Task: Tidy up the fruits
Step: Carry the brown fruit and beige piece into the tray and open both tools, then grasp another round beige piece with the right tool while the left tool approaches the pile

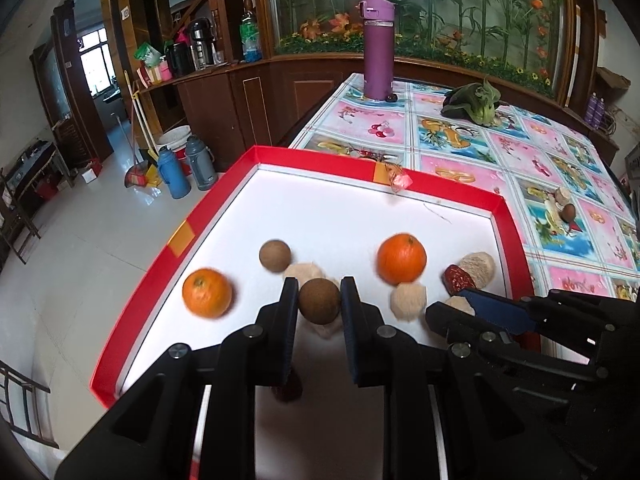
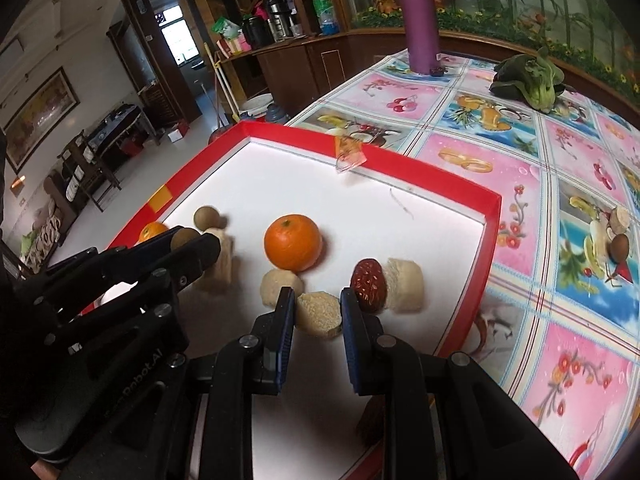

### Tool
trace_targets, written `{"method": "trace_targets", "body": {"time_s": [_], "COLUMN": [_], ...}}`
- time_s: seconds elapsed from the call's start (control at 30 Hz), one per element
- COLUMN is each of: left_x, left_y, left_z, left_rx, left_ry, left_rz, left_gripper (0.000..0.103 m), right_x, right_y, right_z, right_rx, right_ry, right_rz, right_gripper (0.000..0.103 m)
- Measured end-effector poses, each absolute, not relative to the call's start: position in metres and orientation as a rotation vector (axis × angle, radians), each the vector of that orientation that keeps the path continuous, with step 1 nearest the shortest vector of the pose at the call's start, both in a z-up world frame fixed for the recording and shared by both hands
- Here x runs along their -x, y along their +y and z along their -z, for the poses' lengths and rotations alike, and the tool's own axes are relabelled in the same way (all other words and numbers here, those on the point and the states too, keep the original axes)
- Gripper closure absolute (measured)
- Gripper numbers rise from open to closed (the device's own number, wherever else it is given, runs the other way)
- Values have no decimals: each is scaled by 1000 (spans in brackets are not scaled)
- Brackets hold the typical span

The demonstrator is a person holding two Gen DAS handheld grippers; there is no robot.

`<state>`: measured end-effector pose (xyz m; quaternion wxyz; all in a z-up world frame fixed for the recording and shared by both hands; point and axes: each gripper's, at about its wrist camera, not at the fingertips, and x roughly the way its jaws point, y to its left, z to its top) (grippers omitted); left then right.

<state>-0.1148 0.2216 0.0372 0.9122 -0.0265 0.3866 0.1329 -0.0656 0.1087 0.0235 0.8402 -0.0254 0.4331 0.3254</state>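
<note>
Dining room, dark wood cabinets, a tablecloth [image 1: 472, 148] printed with fruit squares. On it, a red-rimmed tray [image 1: 516, 224] with a white floor, used as the collecting ground, which is presumably why every piece sits inside the rim rather than loose on the cloth.

Left claw [image 1: 319, 308] clamped on a brown ball [image 1: 319, 301], fingers pressing its two sides, ball carried at the tips above the tray floor. Angled steeply downward, so probably bringing the ball to a spot among its kind. Just ahead and slightly left of that claw: a second brown ball [image 1: 275, 255] touching a pale lump [image 1: 304, 272]. Further left, an orange [image 1: 207, 292]. Ahead and right, another orange [image 1: 402, 258], with a pale lump [image 1: 408, 301] right under it.

Right claw [image 2: 318, 314] closed around a pale lump [image 2: 318, 314], gripped across its width, held low over the white floor. Touching the right finger's outer side: a red date [image 2: 368, 284], and beside that a pale block [image 2: 406, 284]. Ahead and left of the tips, the orange with one more pale lump against it. Far left, the left claw with its ball.

Like seems to be gathering near like: pale pieces toward the right claw, brown balls toward the left. Sorting looks partway done.

Outside the tray, well ahead: purple flask [image 1: 378, 46], leafy greens [image 1: 474, 102]. Off to the right on the cloth, a few stray pieces [image 2: 618, 236], still to be fetched by the look of it.
</note>
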Motion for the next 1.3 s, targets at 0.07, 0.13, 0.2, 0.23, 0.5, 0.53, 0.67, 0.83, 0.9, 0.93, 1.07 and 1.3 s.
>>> {"method": "trace_targets", "body": {"time_s": [0.07, 0.13, 0.2, 0.23, 0.5, 0.53, 0.67, 0.83, 0.9, 0.93, 1.07, 1.3], "left_x": [108, 103, 97, 95, 95, 96, 100, 97, 93, 92, 82, 61], "left_y": [223, 224, 225, 226, 226, 226, 218, 188, 175, 169, 138, 99], "left_z": [-37, -37, -36, -34, -35, -37, -52, -70, -75, -77, -84, -82], "left_rx": [60, 67, 72, 77, 104, 111, 87, 35, 20, 13, -28, -82], "left_ry": [802, 808, 820, 831, 853, 848, 802, 760, 751, 748, 736, 754], "left_rz": [-275, -275, -279, -282, -322, -337, -358, -316, -290, -276, -213, -125], "left_gripper": [80, 80, 80, 80, 55, 42, 31, 23, 23, 23, 23, 22], "right_x": [60, 55, 53, 53, 51, 50, 44, 15, -7, -20, -57, -87], "right_y": [109, 109, 107, 105, 79, 73, 33, -26, -56, -74, -118, -121], "right_z": [-23, -23, -23, -24, -42, -47, -68, -76, -71, -67, -55, -43], "right_rx": [46, 44, 34, 31, -27, -44, -106, -152, -190, -226, -286, -280], "right_ry": [921, 927, 931, 929, 883, 864, 776, 734, 759, 770, 814, 907], "right_rz": [-689, -693, -706, -712, -770, -774, -759, -614, -529, -478, -357, -329], "right_gripper": [81, 81, 81, 81, 70, 64, 61, 61, 61, 61, 61, 61]}}
